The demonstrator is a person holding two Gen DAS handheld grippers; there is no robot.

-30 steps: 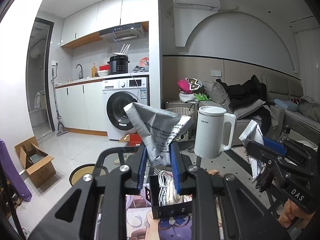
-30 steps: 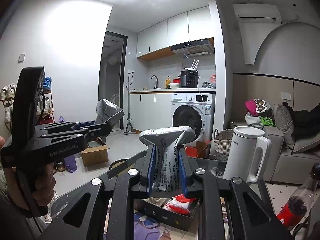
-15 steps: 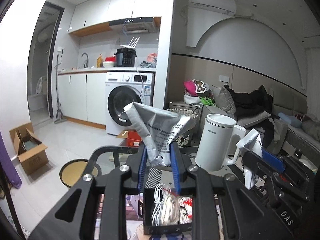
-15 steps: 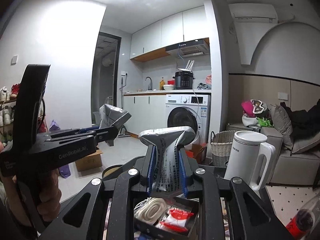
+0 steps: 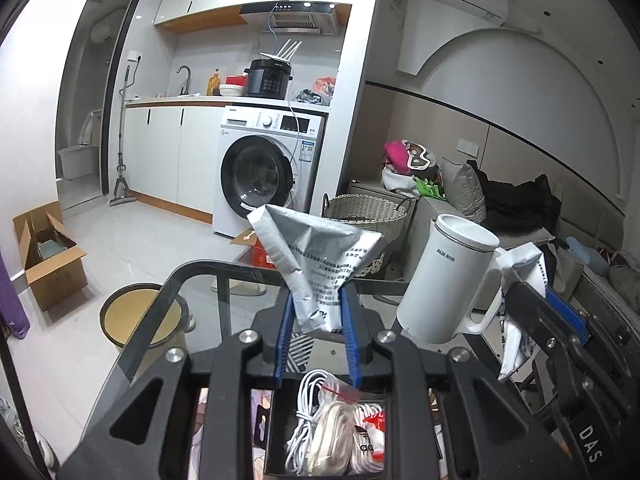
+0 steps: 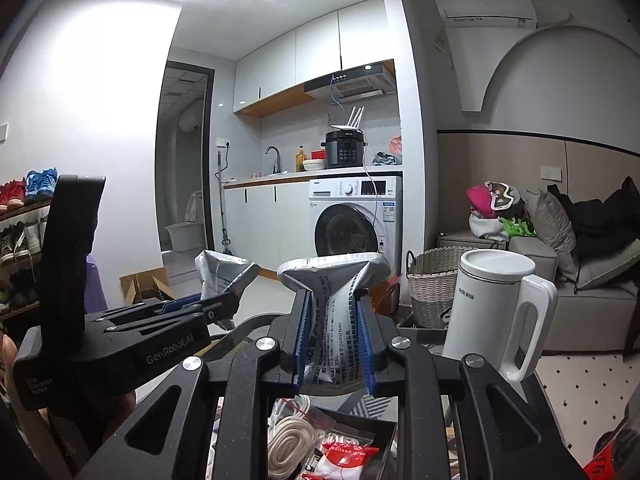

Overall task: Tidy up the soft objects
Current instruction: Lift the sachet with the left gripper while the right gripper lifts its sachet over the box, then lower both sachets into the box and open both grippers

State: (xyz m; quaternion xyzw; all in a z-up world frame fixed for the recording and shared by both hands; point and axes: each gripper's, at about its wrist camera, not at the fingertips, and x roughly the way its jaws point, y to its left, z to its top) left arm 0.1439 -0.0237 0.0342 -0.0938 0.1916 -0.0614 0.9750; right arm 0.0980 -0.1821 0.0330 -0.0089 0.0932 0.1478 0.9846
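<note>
1. The left gripper (image 5: 319, 330) has its fingers pinched onto a crinkled silver foil pouch (image 5: 320, 256).
2. The right gripper (image 6: 332, 340) likewise clamps a second silver pouch (image 6: 334, 308).
3. Below the fingers, a black box (image 5: 276, 432) of coiled white cables sits on the glass desk (image 5: 208, 292).
4. A smooth white kettle (image 5: 444, 284) stands right of the fingers.

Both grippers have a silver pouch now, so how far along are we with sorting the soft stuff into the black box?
Done: the black box already holds white cable bundles and a red-and-white packet.
In hand: the left gripper is shut on a silver pouch, and the right gripper is shut on a second silver pouch; both are above the box.
Left: setting both pouches down. Whether other soft items remain, I cannot tell.
</note>
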